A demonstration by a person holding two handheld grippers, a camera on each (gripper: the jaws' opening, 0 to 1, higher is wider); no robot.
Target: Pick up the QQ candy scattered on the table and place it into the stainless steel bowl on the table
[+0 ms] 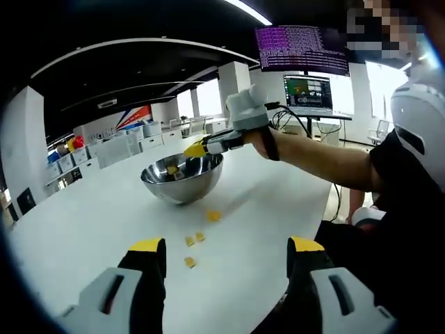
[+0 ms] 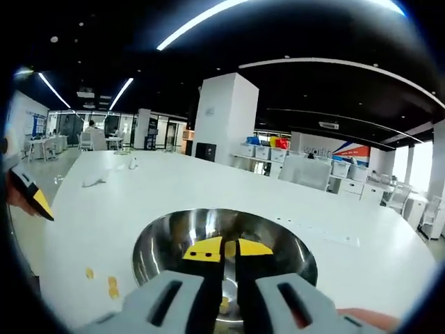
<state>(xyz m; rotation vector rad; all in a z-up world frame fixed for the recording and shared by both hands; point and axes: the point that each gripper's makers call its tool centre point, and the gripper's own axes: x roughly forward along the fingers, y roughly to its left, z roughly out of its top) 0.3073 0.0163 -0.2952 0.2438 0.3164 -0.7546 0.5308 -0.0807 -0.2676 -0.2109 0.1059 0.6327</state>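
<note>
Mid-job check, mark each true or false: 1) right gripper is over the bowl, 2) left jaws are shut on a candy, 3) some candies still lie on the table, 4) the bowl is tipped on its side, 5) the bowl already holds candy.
1) True: the right gripper hangs over the stainless steel bowl.
2) False: the left gripper has its jaws wide apart, holding nothing.
3) True: candies lie on the white table.
4) False: the bowl stands upright.
5) True: candy lies inside.

Ceiling strip lights [image 2: 208,17] and bright windows [image 1: 208,96] light the room evenly; fisheye edges curve and blur.
</note>
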